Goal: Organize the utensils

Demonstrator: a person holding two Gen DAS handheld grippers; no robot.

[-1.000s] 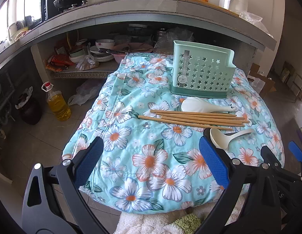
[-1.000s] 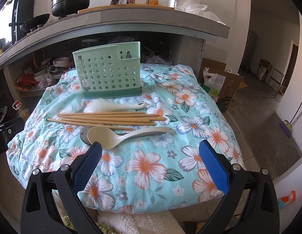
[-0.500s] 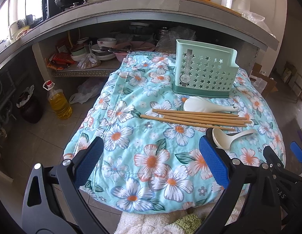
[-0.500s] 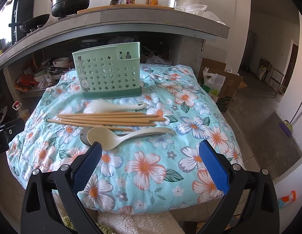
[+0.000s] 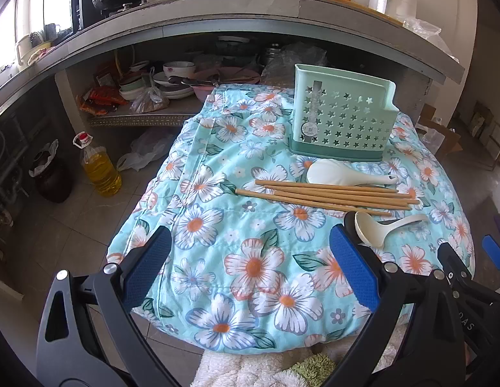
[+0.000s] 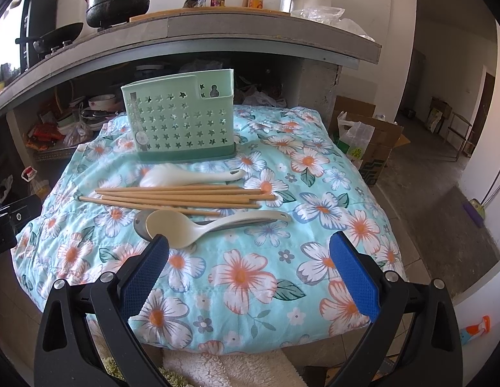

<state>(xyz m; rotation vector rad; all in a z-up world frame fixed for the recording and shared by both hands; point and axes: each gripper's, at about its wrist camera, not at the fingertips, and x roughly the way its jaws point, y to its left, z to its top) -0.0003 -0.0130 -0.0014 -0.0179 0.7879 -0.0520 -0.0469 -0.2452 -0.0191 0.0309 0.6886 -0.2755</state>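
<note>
A mint-green utensil holder (image 5: 342, 122) (image 6: 182, 122) with star-shaped holes stands upright at the far side of a floral-covered table (image 5: 250, 258) (image 6: 250, 274). In front of it lie a white rice paddle (image 5: 346, 175) (image 6: 188, 175), several wooden chopsticks (image 5: 327, 195) (image 6: 179, 196) and a cream ladle (image 5: 375, 230) (image 6: 198, 225) resting over a metal spoon (image 6: 141, 224). My left gripper (image 5: 250, 271) hovers open over the near left part of the table. My right gripper (image 6: 248, 274) hovers open just short of the ladle, and also shows at the right edge of the left wrist view.
A concrete counter (image 6: 250, 38) with pots and bottles overhangs behind the table. Dishes fill the shelf (image 5: 172, 93) under it. An oil bottle (image 5: 98, 167) and a dark jar (image 5: 53, 177) stand on the floor at left. A cardboard box (image 6: 369, 142) sits at right.
Both grippers have edged slightly back and to the left of the table; the utensils and holder have not moved. Both stay open.
</note>
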